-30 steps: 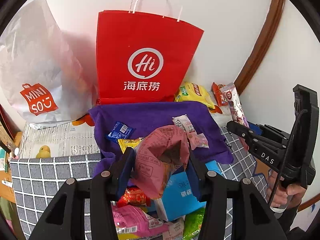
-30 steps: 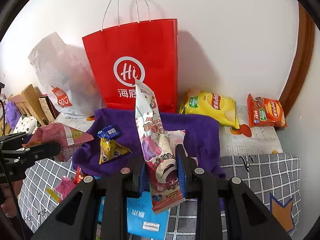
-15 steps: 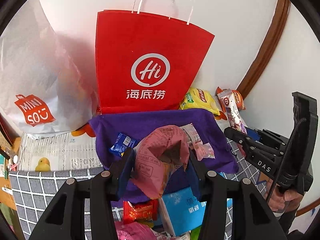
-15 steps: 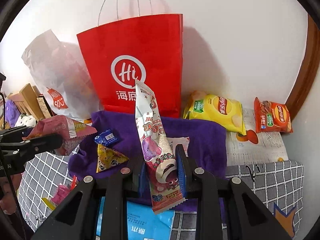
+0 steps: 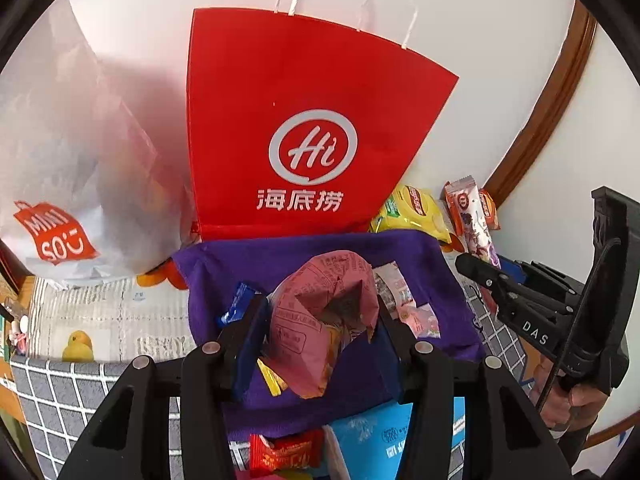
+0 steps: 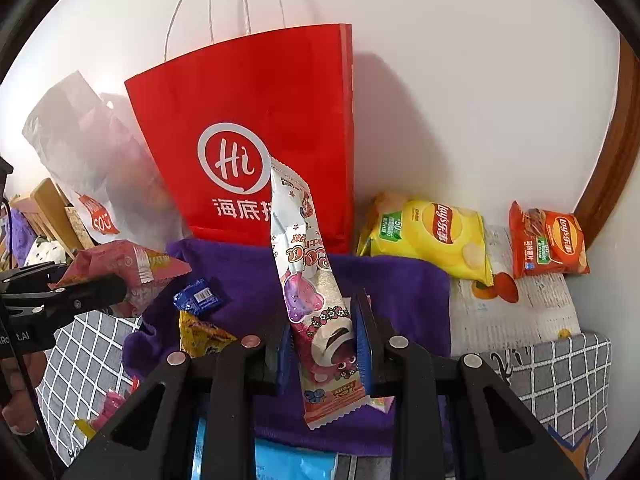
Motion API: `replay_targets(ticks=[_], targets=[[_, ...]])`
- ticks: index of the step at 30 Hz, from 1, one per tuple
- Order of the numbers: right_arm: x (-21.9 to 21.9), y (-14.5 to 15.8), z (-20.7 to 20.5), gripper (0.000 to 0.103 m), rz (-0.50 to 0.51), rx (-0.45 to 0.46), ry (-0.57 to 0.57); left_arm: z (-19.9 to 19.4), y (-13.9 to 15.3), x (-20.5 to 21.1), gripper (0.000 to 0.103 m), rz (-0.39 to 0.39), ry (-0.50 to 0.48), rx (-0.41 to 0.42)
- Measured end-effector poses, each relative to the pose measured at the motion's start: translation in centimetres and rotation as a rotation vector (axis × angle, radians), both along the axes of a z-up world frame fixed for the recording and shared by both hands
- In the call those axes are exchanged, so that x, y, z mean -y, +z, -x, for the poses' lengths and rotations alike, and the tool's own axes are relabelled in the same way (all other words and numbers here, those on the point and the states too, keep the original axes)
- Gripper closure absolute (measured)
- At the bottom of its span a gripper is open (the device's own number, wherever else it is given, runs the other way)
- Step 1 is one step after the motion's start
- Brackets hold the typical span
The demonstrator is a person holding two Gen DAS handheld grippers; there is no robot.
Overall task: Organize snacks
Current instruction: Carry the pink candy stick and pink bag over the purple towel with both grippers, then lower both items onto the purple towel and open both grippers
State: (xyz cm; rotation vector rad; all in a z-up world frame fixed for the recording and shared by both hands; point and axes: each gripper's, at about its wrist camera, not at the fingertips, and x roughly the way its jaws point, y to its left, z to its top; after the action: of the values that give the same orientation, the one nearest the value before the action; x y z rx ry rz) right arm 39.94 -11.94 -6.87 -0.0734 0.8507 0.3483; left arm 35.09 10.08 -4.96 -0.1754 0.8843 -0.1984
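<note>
Pinching a pink snack packet (image 5: 320,320), left gripper (image 5: 320,344) above purple cloth (image 5: 304,260).

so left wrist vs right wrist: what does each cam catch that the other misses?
Left wrist only: a red candy packet at the purple cloth's near edge, and a yellow duck print on the mat.

Right wrist only: the triangular yellow snack in full, and the orange Lay's bag unobstructed.

Both: the red Hi bag, purple cloth, yellow Lay's bag, the left hand-held gripper shut on a pink packet, and the right hand-held gripper shut on a long bear-print packet.
</note>
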Motion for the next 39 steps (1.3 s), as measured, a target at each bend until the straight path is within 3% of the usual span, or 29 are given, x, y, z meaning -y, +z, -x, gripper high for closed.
replay_targets(ticks=[7,12,17,39], targets=[[-0.8,-1.0,-1.3,0.076,0.006,-0.011,0.023,-1.7,-0.6,-0.5,0.054,-0.003,0.014,-0.002],[-0.8,-3.0,-2.6,0.076,0.034,-0.064,0.030,-2.9,-2.5,-1.7,0.054,0.013,0.035,-0.044],[-0.5,-4.2,-3.2,0.076,-0.008,-0.122,0.069,-3.9,-4.3,-2.4,0.054,0.031,0.054,-0.091],[-3.3,-9.4,-4.2,0.076,0.057,-0.287,0.139,-5.6,-8.3,-0.7,0.054,-0.008,0.040,-0.193]])
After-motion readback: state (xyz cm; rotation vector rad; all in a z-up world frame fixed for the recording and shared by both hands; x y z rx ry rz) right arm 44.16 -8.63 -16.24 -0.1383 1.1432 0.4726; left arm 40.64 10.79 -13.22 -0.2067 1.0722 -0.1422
